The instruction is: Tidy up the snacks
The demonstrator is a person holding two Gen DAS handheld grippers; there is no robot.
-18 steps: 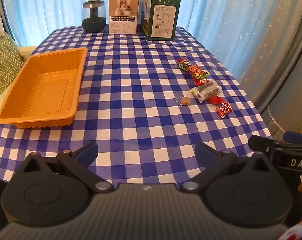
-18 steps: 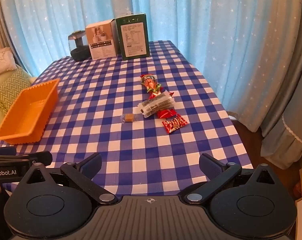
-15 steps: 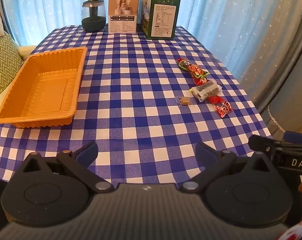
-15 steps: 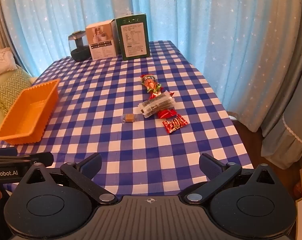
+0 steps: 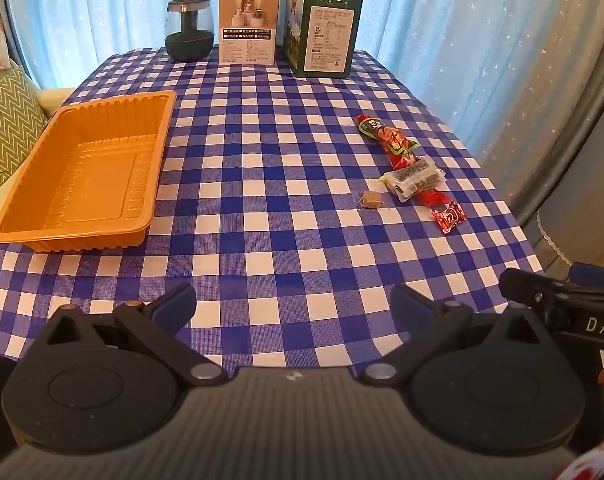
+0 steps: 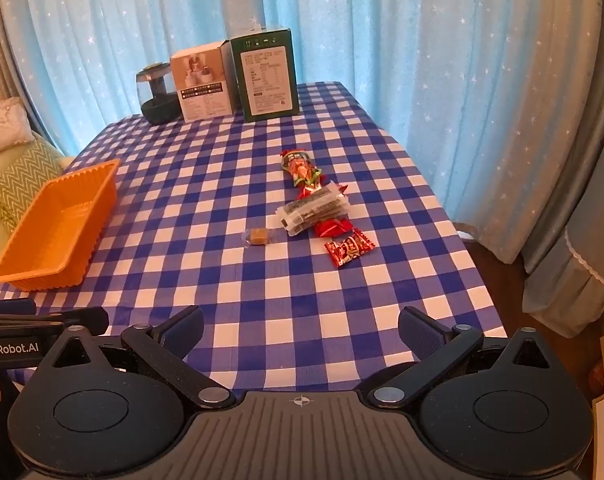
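Note:
An empty orange tray (image 5: 46, 196) (image 6: 22, 264) lies at the left of the checked table. At the right lie the snacks: a long red-and-green packet (image 5: 385, 138) (image 6: 300, 168), a clear packet of dark bars (image 5: 415, 180) (image 6: 313, 210), a small red packet (image 5: 447, 216) (image 6: 349, 248) and a wrapped caramel (image 5: 371, 199) (image 6: 259, 236). My left gripper (image 5: 294, 306) stands open over the near edge of the table, nothing between its fingers. My right gripper (image 6: 302, 326) is open too, short of the snacks.
At the table's far end stand a dark jar (image 5: 189, 28), a white box (image 5: 248, 26) and a green box (image 5: 325, 32) before blue curtains. A cushioned sofa (image 5: 6, 128) is at the left. The table drops off at the right edge (image 6: 473, 256).

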